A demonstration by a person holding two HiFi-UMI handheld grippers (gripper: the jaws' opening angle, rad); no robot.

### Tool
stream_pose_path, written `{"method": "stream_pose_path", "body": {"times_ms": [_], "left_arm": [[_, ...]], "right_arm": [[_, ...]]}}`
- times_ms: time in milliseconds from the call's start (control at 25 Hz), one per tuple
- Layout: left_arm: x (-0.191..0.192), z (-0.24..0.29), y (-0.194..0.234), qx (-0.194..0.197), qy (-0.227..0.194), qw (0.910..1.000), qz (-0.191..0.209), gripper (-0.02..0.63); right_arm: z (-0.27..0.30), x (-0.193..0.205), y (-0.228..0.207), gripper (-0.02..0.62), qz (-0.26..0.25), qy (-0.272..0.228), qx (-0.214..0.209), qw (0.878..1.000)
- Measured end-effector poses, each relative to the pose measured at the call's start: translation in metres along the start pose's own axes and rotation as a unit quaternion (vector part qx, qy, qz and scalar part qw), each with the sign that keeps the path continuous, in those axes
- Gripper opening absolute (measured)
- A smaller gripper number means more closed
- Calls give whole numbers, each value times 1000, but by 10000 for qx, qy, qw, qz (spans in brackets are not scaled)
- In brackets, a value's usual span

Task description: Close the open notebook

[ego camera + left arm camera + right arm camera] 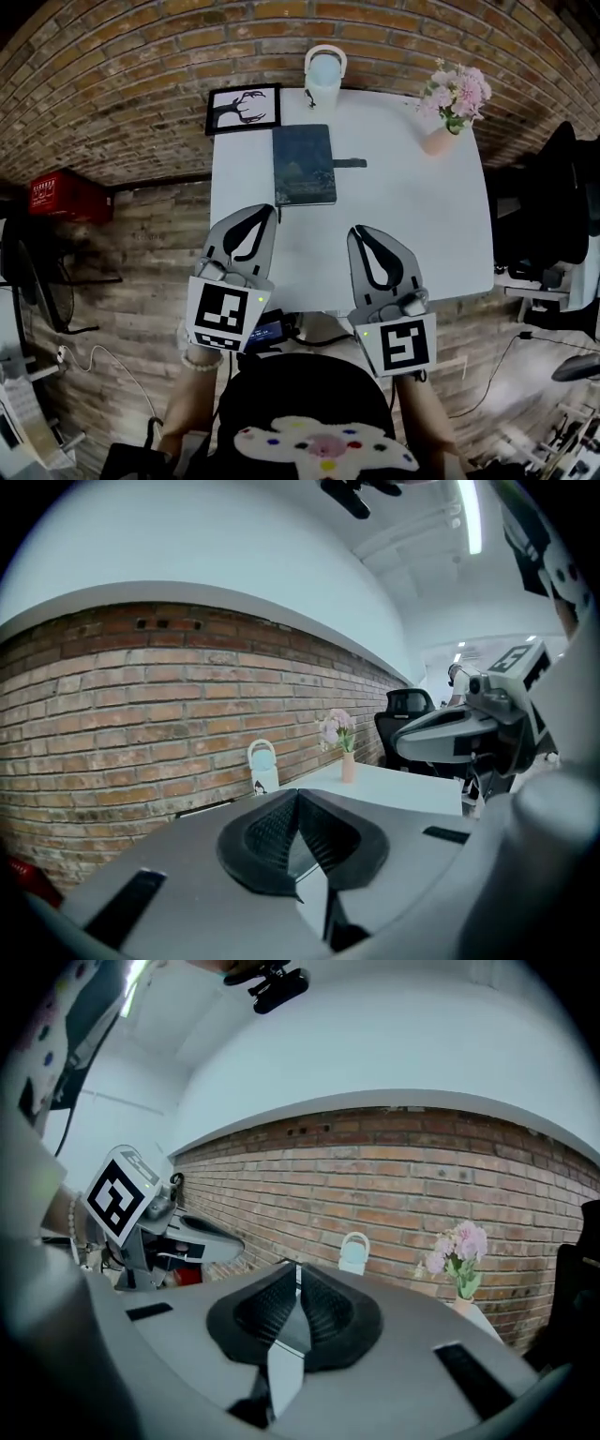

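Note:
A dark blue notebook (304, 164) lies closed on the white table (412, 216), at its far left part, with a dark strap or pen (349, 163) at its right edge. My left gripper (266, 212) hovers near the table's near left, its tips just short of the notebook's near edge, jaws shut on nothing. My right gripper (359, 232) is over the near middle of the table, also shut and empty. In the left gripper view the left gripper (296, 795) has its pads together; in the right gripper view the right gripper (296, 1271) shows the same. The notebook is hidden in both gripper views.
A framed tree picture (244, 109) leans at the far left corner. A white bottle with a handle (324, 73) stands at the far edge. A vase of pink flowers (452, 105) stands at the far right. A black chair (553, 202) is to the right, a red crate (64, 195) on the floor left.

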State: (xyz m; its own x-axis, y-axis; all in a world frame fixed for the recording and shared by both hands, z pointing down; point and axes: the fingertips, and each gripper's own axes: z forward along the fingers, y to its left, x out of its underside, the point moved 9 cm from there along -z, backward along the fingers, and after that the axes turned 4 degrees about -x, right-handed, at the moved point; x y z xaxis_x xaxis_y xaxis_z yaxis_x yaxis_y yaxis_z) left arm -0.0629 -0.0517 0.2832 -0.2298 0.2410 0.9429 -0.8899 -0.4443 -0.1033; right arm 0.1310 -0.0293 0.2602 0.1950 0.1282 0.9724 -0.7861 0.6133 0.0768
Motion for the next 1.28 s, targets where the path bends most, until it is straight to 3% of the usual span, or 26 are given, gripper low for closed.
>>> {"method": "stream_pose_path", "body": {"times_ms": [280, 560, 1280], "left_arm": [[-14, -35, 7, -139, -325, 9991, -230, 17], [-11, -57, 12, -343, -358, 9977, -460, 17], [-3, -61, 15, -367, -256, 9985, -311, 17]], "right_arm": [[1, -10, 16, 41, -72, -70, -193, 9998], [4, -14, 20, 41, -151, -28, -326, 9994], [4, -11, 21, 38, -231, 43, -302, 9993]]}}
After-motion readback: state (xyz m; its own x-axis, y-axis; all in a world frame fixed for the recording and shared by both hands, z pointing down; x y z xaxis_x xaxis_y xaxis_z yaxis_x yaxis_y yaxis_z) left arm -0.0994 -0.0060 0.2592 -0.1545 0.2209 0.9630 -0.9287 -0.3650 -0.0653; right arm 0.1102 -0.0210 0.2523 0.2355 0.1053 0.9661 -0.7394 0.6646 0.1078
